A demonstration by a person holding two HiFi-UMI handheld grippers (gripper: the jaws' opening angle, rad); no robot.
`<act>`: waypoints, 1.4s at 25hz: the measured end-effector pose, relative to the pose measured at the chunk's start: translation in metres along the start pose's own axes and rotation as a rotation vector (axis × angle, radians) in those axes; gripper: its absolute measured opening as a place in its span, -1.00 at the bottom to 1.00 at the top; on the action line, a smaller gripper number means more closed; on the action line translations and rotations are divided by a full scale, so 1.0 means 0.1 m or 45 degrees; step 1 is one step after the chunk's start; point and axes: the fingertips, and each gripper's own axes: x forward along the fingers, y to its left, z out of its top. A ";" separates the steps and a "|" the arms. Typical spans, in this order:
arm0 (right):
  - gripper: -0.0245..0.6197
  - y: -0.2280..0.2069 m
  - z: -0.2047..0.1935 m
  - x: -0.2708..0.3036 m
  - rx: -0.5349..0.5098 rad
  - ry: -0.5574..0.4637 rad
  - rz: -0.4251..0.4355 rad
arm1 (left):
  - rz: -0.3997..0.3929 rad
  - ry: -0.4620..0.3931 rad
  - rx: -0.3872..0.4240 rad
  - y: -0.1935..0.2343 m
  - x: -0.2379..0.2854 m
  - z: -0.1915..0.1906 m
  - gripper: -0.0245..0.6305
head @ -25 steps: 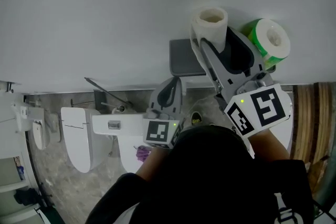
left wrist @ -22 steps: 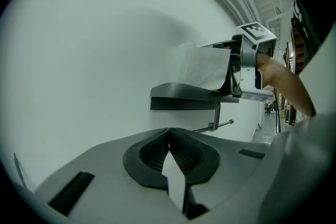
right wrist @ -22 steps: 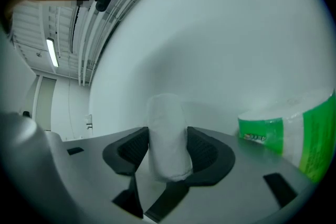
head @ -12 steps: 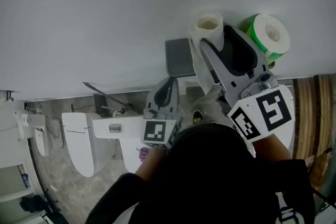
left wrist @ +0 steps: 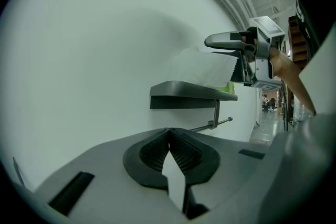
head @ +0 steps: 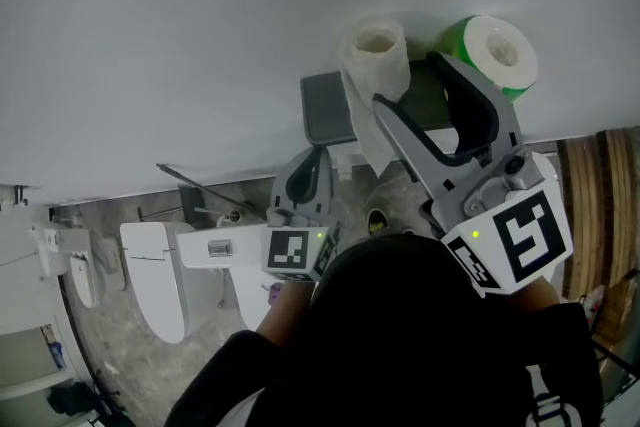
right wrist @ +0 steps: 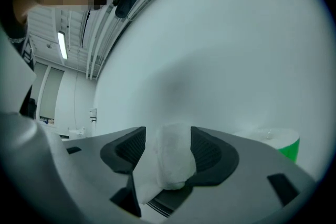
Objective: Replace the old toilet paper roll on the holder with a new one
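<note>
The grey holder (head: 327, 109) is fixed to the white wall, and its bar (left wrist: 211, 125) under the shelf (left wrist: 190, 92) is bare. A white toilet roll (head: 376, 58) stands upright on the shelf with a loose tail hanging down. A green-wrapped roll (head: 497, 52) stands to its right. My right gripper (head: 428, 90) reaches level to the shelf. Its jaws are opening; the white roll (right wrist: 170, 160) lies between them, with a slim gap at the left pad. My left gripper (head: 312, 173) hangs lower, shut with nothing in it, and points at the wall under the holder.
A white toilet (head: 155, 270) with a side panel stands on the grey stone floor at lower left. Wooden slats (head: 600, 205) run along the right edge. The person's dark clothing fills the bottom of the head view.
The right gripper's jaws have spread and drawn slightly back from the white roll, which stays standing on the shelf. The left gripper has not moved.
</note>
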 end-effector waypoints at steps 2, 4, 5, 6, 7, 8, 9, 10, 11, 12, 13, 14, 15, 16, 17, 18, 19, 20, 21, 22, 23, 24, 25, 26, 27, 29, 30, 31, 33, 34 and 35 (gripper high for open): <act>-0.10 0.01 0.01 -0.06 -0.014 0.013 0.018 | 0.005 0.009 -0.001 -0.01 0.00 0.01 -0.85; -0.07 0.03 0.06 -0.12 -0.018 0.008 0.038 | 0.007 0.022 -0.013 -0.04 0.00 0.01 -0.85; -0.06 0.03 0.09 -0.16 -0.015 0.000 0.046 | -0.001 0.018 -0.015 -0.06 0.00 0.02 -0.85; -0.05 0.04 0.12 -0.20 -0.006 -0.009 0.055 | -0.014 -0.003 -0.012 -0.08 0.00 0.02 -0.85; -0.05 0.03 0.16 -0.26 0.001 -0.017 0.062 | -0.024 -0.026 -0.005 -0.09 -0.01 0.01 -0.85; -0.05 0.02 0.20 -0.33 -0.002 -0.021 0.064 | -0.029 -0.037 0.002 -0.09 0.00 0.01 -0.85; -0.05 -0.01 0.24 -0.40 -0.017 -0.022 0.059 | -0.030 -0.036 0.005 -0.10 0.00 0.02 -0.85; -0.05 -0.05 0.27 -0.48 -0.039 -0.019 0.048 | -0.032 -0.030 0.002 -0.12 0.00 0.02 -0.85; -0.05 -0.10 0.29 -0.56 -0.062 -0.013 0.034 | -0.033 -0.023 -0.004 -0.13 0.00 0.02 -0.85; -0.05 -0.16 0.31 -0.63 -0.085 -0.005 0.017 | -0.032 -0.018 -0.008 -0.14 0.01 0.03 -0.85; -0.05 -0.22 0.31 -0.69 -0.105 0.007 -0.001 | -0.030 -0.017 -0.009 -0.14 0.02 0.03 -0.85; -0.04 -0.30 0.30 -0.76 -0.125 0.022 -0.021 | -0.029 -0.018 -0.010 -0.14 0.02 0.03 -0.85; -0.04 -0.38 0.27 -0.82 -0.145 0.041 -0.045 | -0.028 -0.017 -0.010 -0.14 0.02 0.02 -0.85; -0.03 -0.46 0.24 -0.89 -0.164 0.064 -0.073 | -0.030 -0.014 -0.008 -0.14 0.02 0.01 -0.85; -0.01 -0.55 0.19 -0.94 -0.180 0.089 -0.102 | -0.033 -0.011 -0.005 -0.15 0.02 -0.01 -0.85; 0.02 -0.63 0.14 -1.00 -0.190 0.116 -0.130 | -0.037 -0.009 -0.002 -0.16 0.02 -0.02 -0.85; 0.07 -0.71 0.07 -1.04 -0.192 0.144 -0.152 | -0.041 -0.009 0.000 -0.17 0.02 -0.03 -0.85; 0.12 -0.76 0.00 -1.07 -0.188 0.171 -0.168 | -0.043 -0.011 0.002 -0.18 0.01 -0.04 -0.85; 0.15 -0.81 -0.06 -1.08 -0.179 0.190 -0.179 | -0.043 -0.014 0.002 -0.18 0.01 -0.05 -0.85; 0.17 -0.83 -0.12 -1.08 -0.168 0.201 -0.186 | -0.041 -0.018 0.001 -0.18 0.00 -0.05 -0.85; 0.20 -0.85 -0.17 -1.07 -0.156 0.203 -0.191 | -0.038 -0.021 -0.001 -0.18 0.00 -0.04 -0.85; 0.21 -0.86 -0.21 -1.05 -0.145 0.200 -0.195 | -0.037 -0.023 -0.003 -0.18 0.00 -0.03 -0.85; 0.22 -0.88 -0.25 -1.02 -0.135 0.196 -0.198 | -0.035 -0.025 -0.005 -0.18 0.00 -0.02 -0.85; 0.23 -0.89 -0.29 -1.00 -0.126 0.195 -0.202 | -0.033 -0.027 -0.008 -0.18 -0.01 -0.02 -0.85; 0.24 -0.90 -0.33 -0.96 -0.122 0.199 -0.204 | -0.030 -0.026 -0.013 -0.18 -0.02 -0.03 -0.85; 0.27 -0.91 -0.42 -0.87 -0.120 0.222 -0.200 | -0.026 -0.022 -0.019 -0.17 -0.05 -0.04 -0.85; 0.29 -0.92 -0.46 -0.81 -0.117 0.234 -0.195 | -0.024 -0.021 -0.018 -0.17 -0.07 -0.04 -0.85; 0.31 -0.93 -0.49 -0.77 -0.112 0.245 -0.190 | -0.019 -0.020 -0.013 -0.16 -0.08 -0.04 -0.85; 0.33 -0.97 -0.53 -0.68 -0.108 0.262 -0.190 | 0.004 -0.010 -0.007 -0.14 -0.11 -0.04 -0.85; 0.33 -0.99 -0.53 -0.64 -0.108 0.264 -0.194 | 0.016 -0.004 -0.011 -0.12 -0.12 -0.04 -0.85; 0.33 -1.01 -0.52 -0.60 -0.105 0.264 -0.199 | 0.021 -0.003 -0.016 -0.10 -0.12 -0.05 -0.85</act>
